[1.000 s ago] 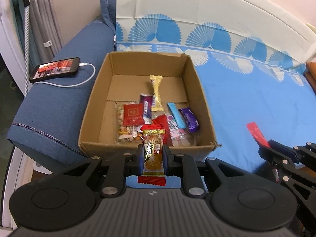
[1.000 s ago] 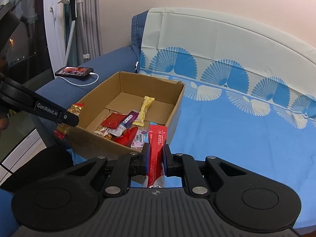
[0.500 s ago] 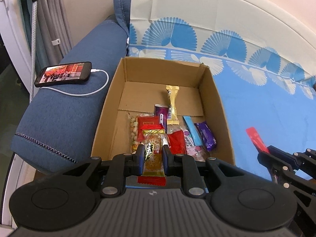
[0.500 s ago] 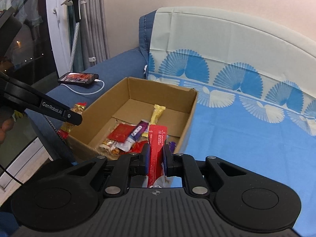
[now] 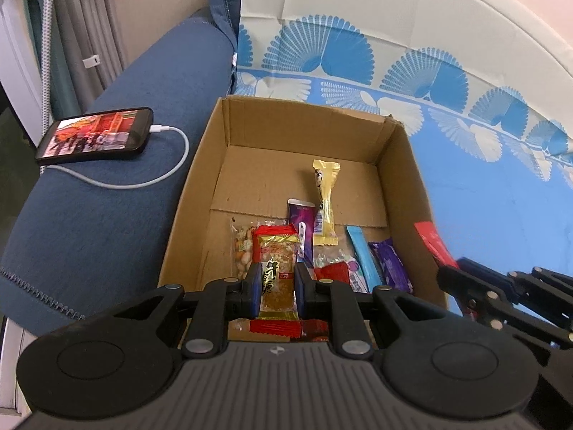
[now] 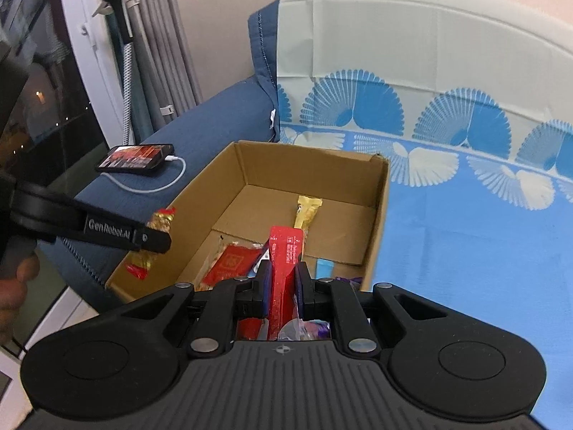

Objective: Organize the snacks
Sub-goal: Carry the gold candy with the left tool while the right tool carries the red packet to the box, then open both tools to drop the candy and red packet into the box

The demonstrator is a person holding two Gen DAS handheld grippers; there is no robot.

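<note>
Two handheld grippers hover over an open cardboard box point(image 5: 401, 193) that sits on a blue patterned sofa cover point(image 5: 501, 197), each carrying a snack.

The left gripper point(image 5: 277, 288) is clamped on a peanut candy bar point(image 5: 277, 268) across its middle, just above the box's near wall. The bar looks light and fairly stiff, wrapped in glossy, crinkly film that is probably slippery; the flat middle seems the best place to grip, since the crimped red ends would fold. Its clear window shows golden nuts under black lettering and gold trim.

The right gripper point(image 6: 283, 286) pinches a slim red stick packet point(image 6: 286, 261) by its lower half, above the box's near right side. It appears thin, soft and bendable, so a hold close to the middle should keep it from drooping. It has small white print.

Inside the box, near its front wall, lie other wrapped snacks, among them a yellow bar point(image 5: 324, 200) further back.
</note>
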